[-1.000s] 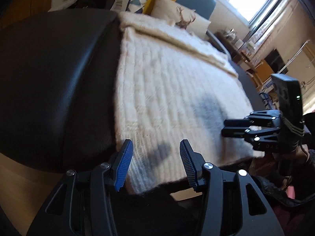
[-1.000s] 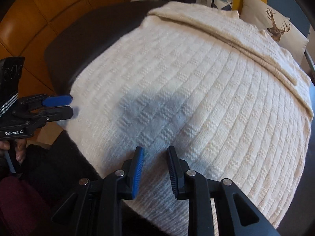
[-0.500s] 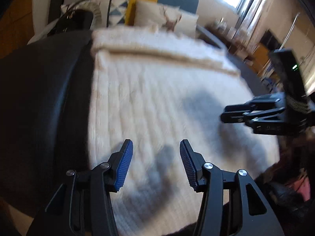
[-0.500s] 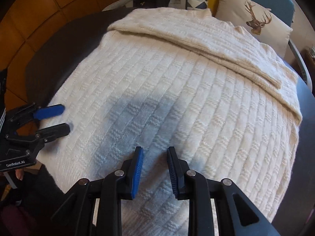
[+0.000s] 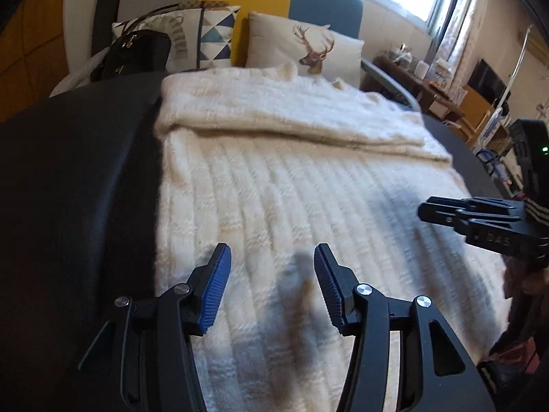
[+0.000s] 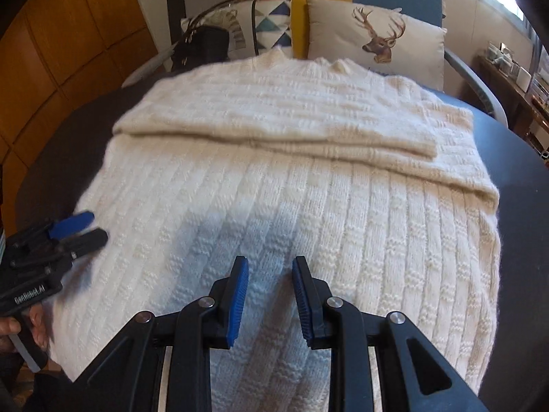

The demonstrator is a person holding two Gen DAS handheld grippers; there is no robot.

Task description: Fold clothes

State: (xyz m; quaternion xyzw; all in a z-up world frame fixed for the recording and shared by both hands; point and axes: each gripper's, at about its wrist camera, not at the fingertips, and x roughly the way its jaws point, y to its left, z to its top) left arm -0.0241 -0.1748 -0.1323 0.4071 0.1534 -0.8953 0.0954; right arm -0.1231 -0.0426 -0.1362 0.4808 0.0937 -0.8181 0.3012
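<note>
Sweater (image 6: 274,185), one, cream, on dark table (image 6: 521,178); two pillows behind. Left gripper (image 5: 272,278) & right gripper (image 6: 270,295): both spread, empty, right just widening. Left reads "GenRobot.AI".

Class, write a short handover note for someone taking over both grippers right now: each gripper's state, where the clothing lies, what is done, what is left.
Left gripper: open, empty, above the sweater's near left part.
Right gripper: open a little, empty, jaws just widened slightly, above the near middle.
Sweater: cream knit, spread flat on the dark table, collar towards the cushions.
Done: sleeves look folded across the chest.
Left: probably grip the near hem and fold it up towards the collar.
</note>
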